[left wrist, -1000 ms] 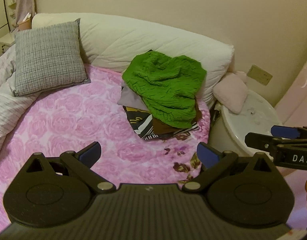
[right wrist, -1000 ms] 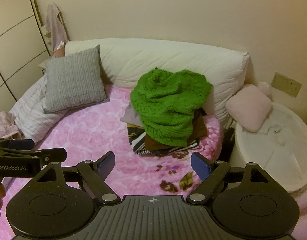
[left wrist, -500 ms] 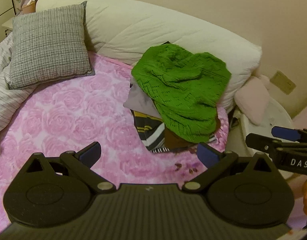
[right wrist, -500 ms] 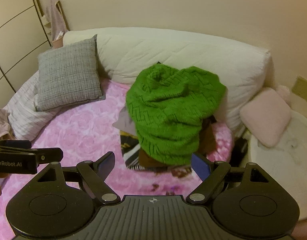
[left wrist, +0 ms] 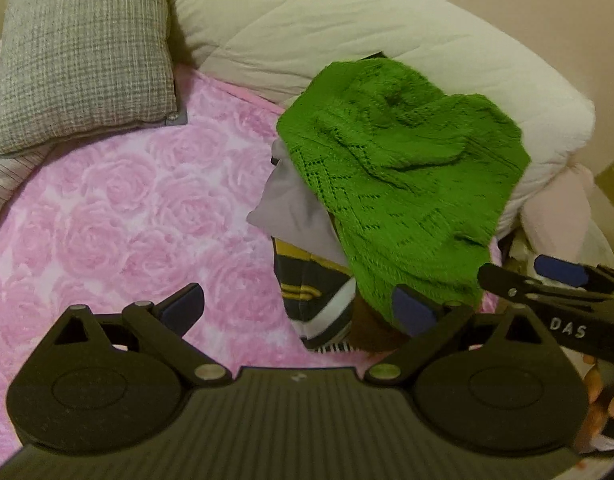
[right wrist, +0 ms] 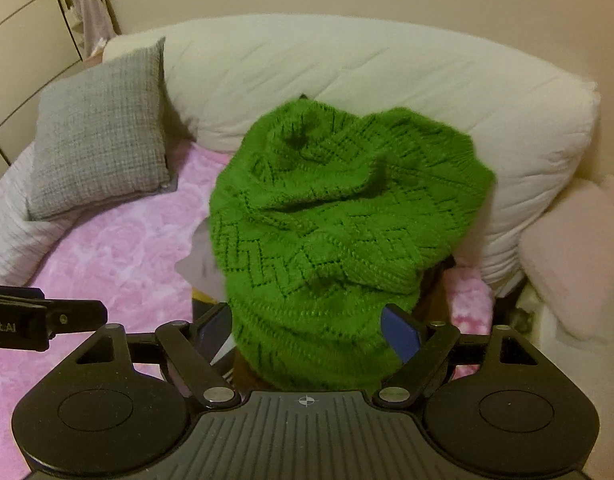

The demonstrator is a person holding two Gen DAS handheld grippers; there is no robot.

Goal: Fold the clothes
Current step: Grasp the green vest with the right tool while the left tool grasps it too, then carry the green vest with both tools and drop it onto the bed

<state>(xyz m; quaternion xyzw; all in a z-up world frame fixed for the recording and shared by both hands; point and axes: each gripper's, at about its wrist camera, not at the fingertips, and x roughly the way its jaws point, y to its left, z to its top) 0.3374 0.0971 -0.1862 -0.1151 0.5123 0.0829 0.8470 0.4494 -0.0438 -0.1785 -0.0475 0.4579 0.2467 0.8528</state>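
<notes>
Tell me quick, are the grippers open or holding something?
Left gripper: open, holding nothing.
Right gripper: open, around the green sweater's edge, not shut.

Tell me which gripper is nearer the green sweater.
Right. The right gripper straddles the green sweater's lower edge, open; the left gripper sits off its left side, open.

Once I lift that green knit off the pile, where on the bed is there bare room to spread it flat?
The pink rose blanket is bare between the grey cushion, the white bolster and the clothes pile. The far side is crowded: green sweater on the pile, then the pink pillow.
</notes>
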